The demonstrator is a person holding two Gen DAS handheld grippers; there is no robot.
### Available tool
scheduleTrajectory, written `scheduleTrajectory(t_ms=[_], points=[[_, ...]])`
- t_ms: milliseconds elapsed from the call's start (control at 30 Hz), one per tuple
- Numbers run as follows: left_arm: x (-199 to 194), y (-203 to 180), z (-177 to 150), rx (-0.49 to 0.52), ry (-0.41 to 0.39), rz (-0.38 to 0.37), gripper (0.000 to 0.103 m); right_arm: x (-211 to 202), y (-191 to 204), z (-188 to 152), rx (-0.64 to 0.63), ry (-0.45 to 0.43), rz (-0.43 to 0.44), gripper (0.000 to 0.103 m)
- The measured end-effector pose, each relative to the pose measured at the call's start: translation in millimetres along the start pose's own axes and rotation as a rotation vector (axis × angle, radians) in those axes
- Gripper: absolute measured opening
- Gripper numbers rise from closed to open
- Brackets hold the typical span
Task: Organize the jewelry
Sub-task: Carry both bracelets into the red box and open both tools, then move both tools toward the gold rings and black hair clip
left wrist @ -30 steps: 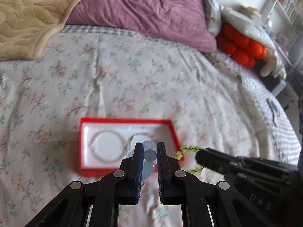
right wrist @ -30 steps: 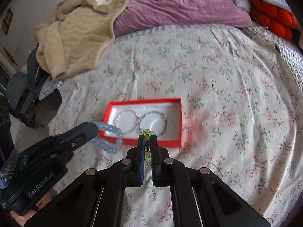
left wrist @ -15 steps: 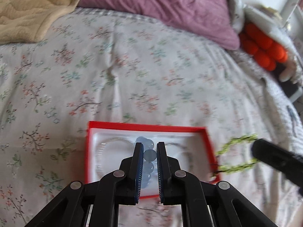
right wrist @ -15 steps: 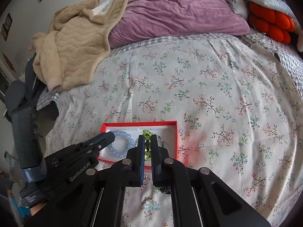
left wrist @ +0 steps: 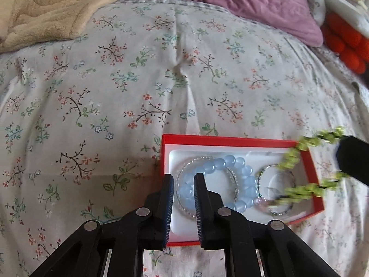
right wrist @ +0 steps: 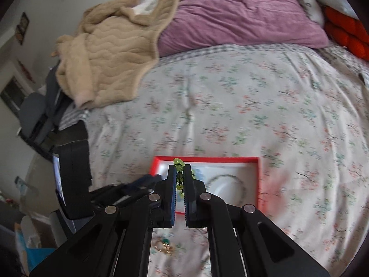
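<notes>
Since half a second ago we have moved both claws over the red box (left wrist: 233, 139). Left claw (left wrist: 183, 184) is narrow, pads straddling the blue bead bracelet (left wrist: 233, 164) lying inside the box on a silver bangle (left wrist: 184, 205). Right claw (right wrist: 179, 175) clamps the green bead bracelet (right wrist: 179, 161) above the box's right end, mid-bed (left wrist: 138, 80).

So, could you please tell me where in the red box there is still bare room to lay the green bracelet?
The red box is crowded: the blue bead bracelet overlaps one silver bangle, and the green bracelet hangs over the second bangle. Bare lining remains only along the far wall and the near-left corner.
</notes>
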State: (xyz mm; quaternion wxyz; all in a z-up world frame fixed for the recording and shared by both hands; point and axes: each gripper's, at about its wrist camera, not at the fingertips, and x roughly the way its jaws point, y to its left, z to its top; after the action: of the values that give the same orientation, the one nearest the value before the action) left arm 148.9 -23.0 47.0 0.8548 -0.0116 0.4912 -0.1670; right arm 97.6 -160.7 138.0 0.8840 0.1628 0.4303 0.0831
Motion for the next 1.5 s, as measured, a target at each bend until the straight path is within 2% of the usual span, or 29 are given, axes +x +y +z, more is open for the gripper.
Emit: scheduleTrajectory(t_ms=[100, 300, 600, 700, 767, 833, 867, 967, 1167, 1300, 1500], points=[[-3, -1, -2, 0.008, -0.001, -0.003, 0.015, 10, 0, -2, -0.004, 0.015, -0.012, 0.006], [-6, -5, -5, 0.031, 0.003, 0.006, 0.019, 32, -25, -10, 0.013, 0.088, -0.126, 0.006], [-10, -14, -12, 0.052, 0.021, 0.028, 0.027, 35, -53, -19, 0.031, 0.126, -0.196, 0.006], [-21, -13, -18, 0.037, 0.030, 0.039, 0.036, 33, -61, -23, 0.047, 0.153, -0.196, 0.008], [-30, -13, -24, 0.029, 0.038, 0.039, 0.044, 29, -66, -26, 0.057, 0.168, -0.186, 0.019], [-40, -12, -31, 0.032, 0.043, 0.045, 0.050, 21, -70, -29, 0.056, 0.164, -0.176, 0.051], [-45, -11, -35, 0.036, 0.043, 0.054, 0.057, 17, -71, -31, 0.055, 0.153, -0.178, 0.055], [-55, -11, -49, 0.048, 0.054, 0.083, 0.070, 4, -74, -39, 0.045, 0.143, -0.186, 0.057], [-59, -11, -80, 0.070, 0.128, 0.105, 0.081, -9, -83, -65, 0.057, 0.185, -0.260, 0.058], [-62, -9, -105, 0.102, 0.154, 0.136, 0.084, -16, -84, -85, 0.049, 0.201, -0.299, 0.064], [-60, -6, -131, 0.180, 0.182, 0.189, 0.085, -10, -85, -107, 0.014, 0.251, -0.344, 0.065]])
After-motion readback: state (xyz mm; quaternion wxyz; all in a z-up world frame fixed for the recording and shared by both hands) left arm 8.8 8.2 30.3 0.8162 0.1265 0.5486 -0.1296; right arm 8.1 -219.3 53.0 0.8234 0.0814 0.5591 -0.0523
